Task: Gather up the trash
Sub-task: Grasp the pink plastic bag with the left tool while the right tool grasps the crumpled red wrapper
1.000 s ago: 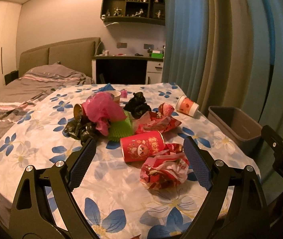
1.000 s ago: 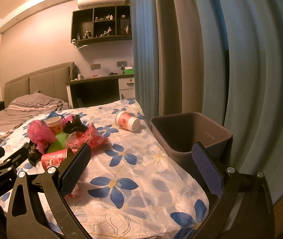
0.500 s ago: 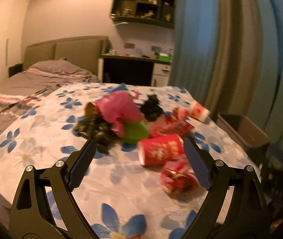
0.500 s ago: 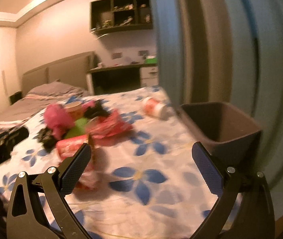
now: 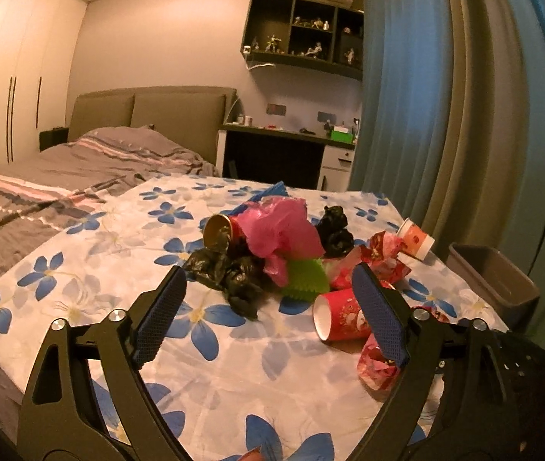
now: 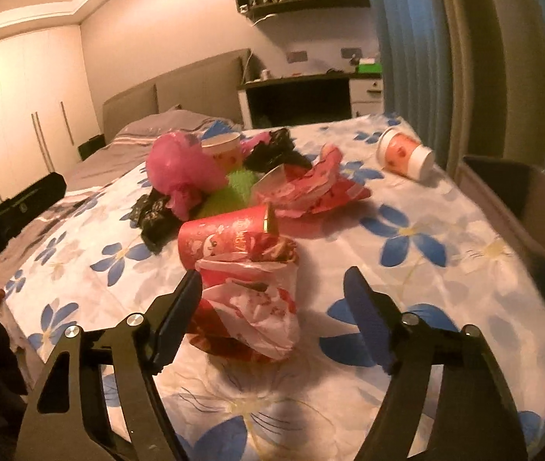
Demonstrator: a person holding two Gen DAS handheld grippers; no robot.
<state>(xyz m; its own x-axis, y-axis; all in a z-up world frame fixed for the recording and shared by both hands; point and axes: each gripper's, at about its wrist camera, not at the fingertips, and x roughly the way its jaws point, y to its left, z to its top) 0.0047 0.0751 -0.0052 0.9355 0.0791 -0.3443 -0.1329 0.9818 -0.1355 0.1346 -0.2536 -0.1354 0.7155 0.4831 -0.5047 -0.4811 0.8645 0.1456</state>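
**Right wrist view: gripper closing in on the first wrapper**

Right wrist view shows the right gripper (image 6: 272,303) low over the flowered bedsheet (image 6: 445,280), its jaws closing with a crumpled red-and-white wrapper (image 6: 257,307) between them. The left pad sits just beside the wrapper's edge; the right pad is well apart from it, so nothing is gripped yet. Touching the wrapper on its far side lies a red paper cup (image 6: 226,234) on its side. Further back is the main heap: a pink plastic bag (image 6: 180,169), black bags (image 6: 153,215), a green piece (image 6: 234,192) and more red wrapping (image 6: 314,188). A second cup (image 6: 406,153) lies alone near the curtain. The grey bin (image 6: 533,211) stands off the bed's right edge.

From the left wrist view, the left gripper (image 5: 268,315) hovers wide and empty above the sheet, its jaws narrowing slightly, pointed toward the black bags (image 5: 230,272) and the heap behind them.

The step in hand looks like the 1st pick: no trash is visible in the bin from these angles, though its bottom is hidden. The next move probably calls for the right jaws to finish closing on the wrapper alone, without catching the sheet or nudging the cup, then a lift and a swing right over the bin. Crumpled foil may spring or slip, so a bite through its bulk seems safer.
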